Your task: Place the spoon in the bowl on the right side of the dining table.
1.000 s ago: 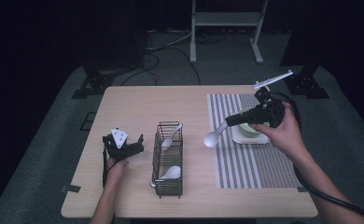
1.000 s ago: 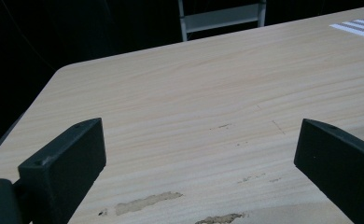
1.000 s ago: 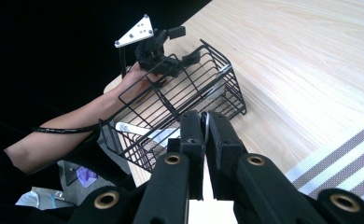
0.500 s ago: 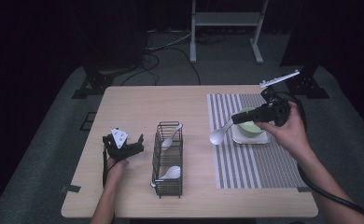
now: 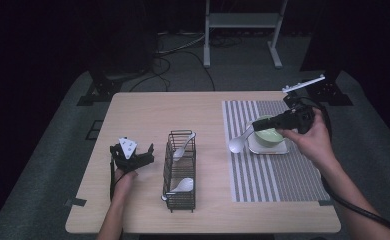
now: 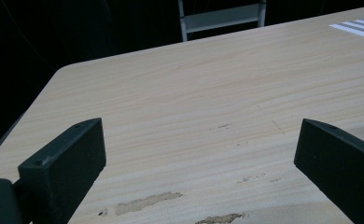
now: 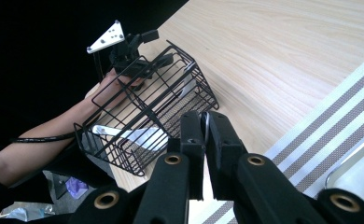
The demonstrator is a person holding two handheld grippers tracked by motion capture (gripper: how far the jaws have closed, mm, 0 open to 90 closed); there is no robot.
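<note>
Striped mat (image 5: 278, 170): R gripper (image 5: 255, 125) w/ spoon (image 5: 239, 142) (clamped)

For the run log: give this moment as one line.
right gripper: shut on white spoon, beside green bowl | left gripper: open, idle | wire basket: two spoons

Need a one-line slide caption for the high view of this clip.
Right gripper holds a white spoon beside the green bowl; left gripper rests near the wire basket.

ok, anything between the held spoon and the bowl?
Nothing visible. The right gripper holds the spoon over the striped mat, right beside the green bowl; the wire basket stands off to the left.
</note>
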